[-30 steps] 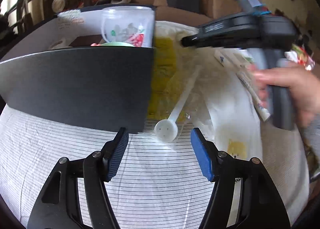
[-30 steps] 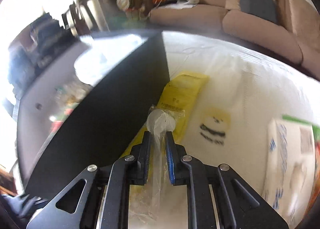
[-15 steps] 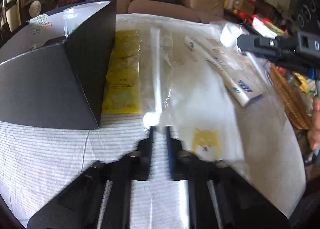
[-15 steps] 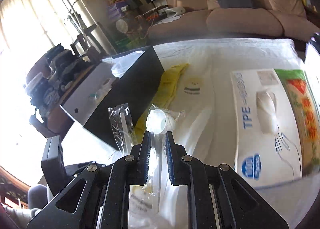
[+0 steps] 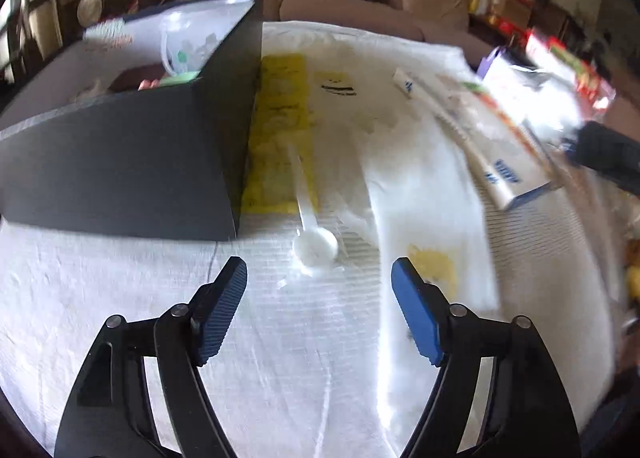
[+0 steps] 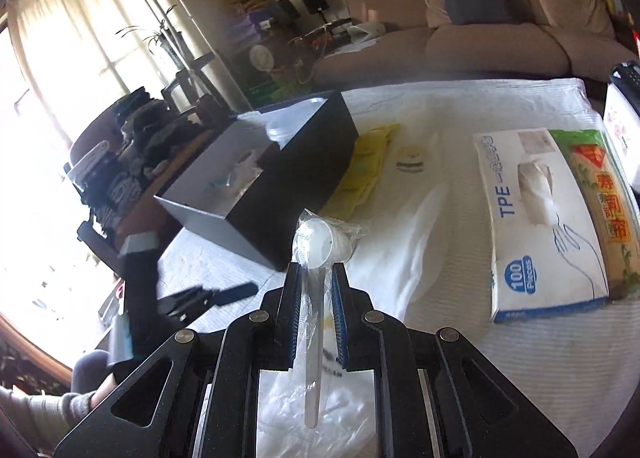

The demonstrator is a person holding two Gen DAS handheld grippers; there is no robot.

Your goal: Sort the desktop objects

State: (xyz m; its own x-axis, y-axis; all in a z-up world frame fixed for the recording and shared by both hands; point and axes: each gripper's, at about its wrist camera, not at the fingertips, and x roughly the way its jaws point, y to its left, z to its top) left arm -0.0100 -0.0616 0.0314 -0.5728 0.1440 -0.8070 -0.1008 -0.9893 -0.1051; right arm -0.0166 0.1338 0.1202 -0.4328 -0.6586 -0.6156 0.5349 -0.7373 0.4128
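In the left wrist view, the lower half of the frame is bare white tablecloth (image 5: 304,358), open for a pass. A tall black box (image 5: 132,162) walls off the upper left, a yellow packet (image 5: 280,130) lying flat against its side. A white scoop (image 5: 314,244) lies at centre, just ahead of the parted left gripper (image 5: 320,294). To the right, a glove carton (image 5: 500,146) and blurred clutter, perhaps packets, crowd the edge. In the right wrist view, a clear lane of cloth runs between the box (image 6: 280,178) and the carton (image 6: 548,218).
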